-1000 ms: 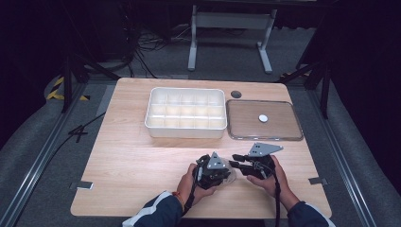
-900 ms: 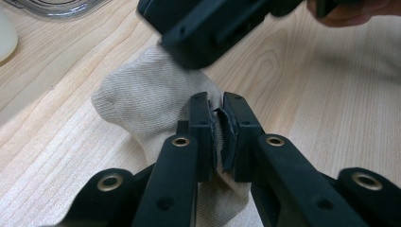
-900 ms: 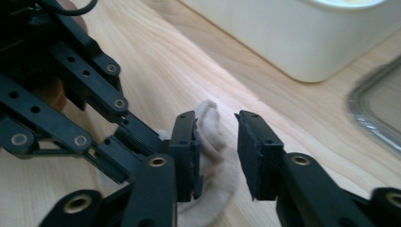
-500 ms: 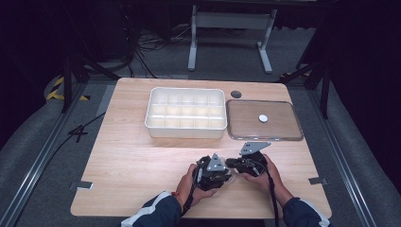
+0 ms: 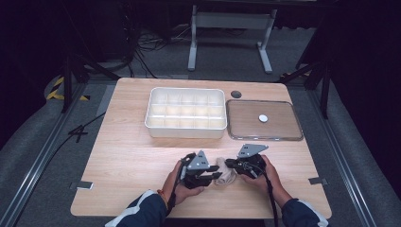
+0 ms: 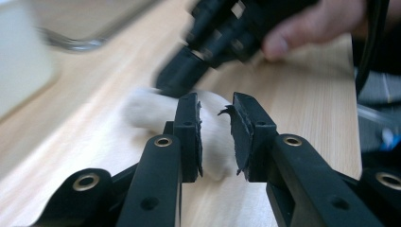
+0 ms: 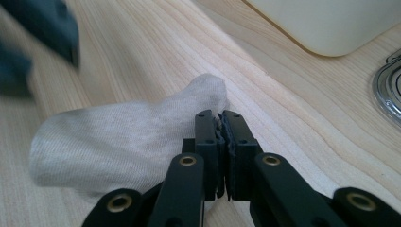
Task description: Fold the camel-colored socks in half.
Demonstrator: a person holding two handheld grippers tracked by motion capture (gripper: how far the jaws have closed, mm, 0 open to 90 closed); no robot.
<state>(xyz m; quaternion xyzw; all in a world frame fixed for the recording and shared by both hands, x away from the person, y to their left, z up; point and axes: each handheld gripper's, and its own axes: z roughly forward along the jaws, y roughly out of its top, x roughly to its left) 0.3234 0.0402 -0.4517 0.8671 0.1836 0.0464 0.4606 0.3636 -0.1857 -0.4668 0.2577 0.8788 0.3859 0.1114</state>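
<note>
Sock [image 5: 225, 175]: pale, lying on the worktop [image 5: 132, 156] at lower centre, between both claws; not yet in the divided tray [image 5: 186, 113]
Right claw [image 7: 221, 124]: clamped on the sock's edge
Left claw [image 6: 215, 113]: parted around its other end; grip pending

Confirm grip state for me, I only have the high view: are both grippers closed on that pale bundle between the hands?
Observer: No. The left gripper view shows the left gripper open, its jaws straddling the sock without pinching it.
Operator: And the right one?
Observer: In the right gripper view the right gripper is shut, and a sliver of fabric at the sock's edge looks caught between its jaws.
Operator: Sock bunched or flat?
Observer: Mostly flat. The right gripper view shows it as pale ribbed knit lying on the wooden table, rounded end pointing away from the jaws.
</note>
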